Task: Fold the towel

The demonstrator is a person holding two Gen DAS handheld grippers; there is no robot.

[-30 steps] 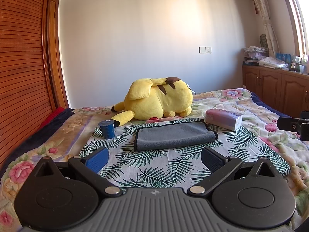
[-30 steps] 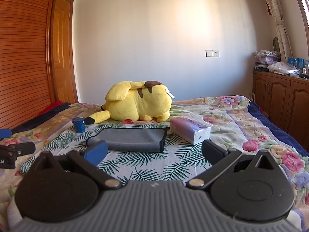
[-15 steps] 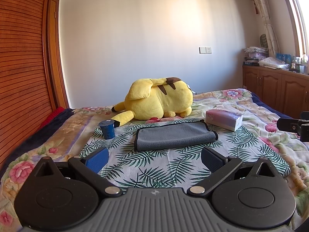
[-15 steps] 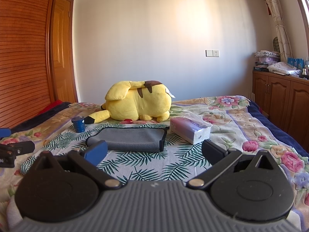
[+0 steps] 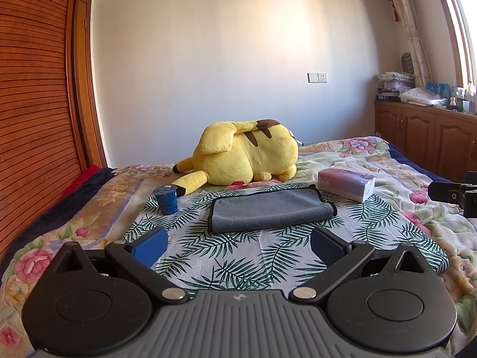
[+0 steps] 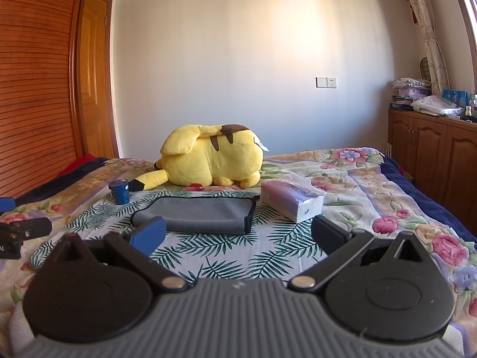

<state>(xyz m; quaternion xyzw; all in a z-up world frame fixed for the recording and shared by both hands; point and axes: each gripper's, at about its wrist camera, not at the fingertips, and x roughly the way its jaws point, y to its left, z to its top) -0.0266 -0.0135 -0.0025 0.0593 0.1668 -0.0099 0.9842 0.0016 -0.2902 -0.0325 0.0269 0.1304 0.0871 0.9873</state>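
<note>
Towel (image 5: 269, 210) lies flat ahead of both grippers, long axis crosswise, between cup (image 5: 165, 199) and tissue box (image 5: 347, 183). Left gripper (image 5: 238, 243) faces it squarely; right gripper (image 6: 237, 232) sits rightward. Both gape wide, empty.

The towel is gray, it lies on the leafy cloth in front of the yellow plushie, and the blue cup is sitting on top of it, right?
Not quite. The blue cup stands on the leafy cloth beside the gray towel, apart from it, as the left wrist view shows. The towel does lie there in front of the yellow plushie.
</note>
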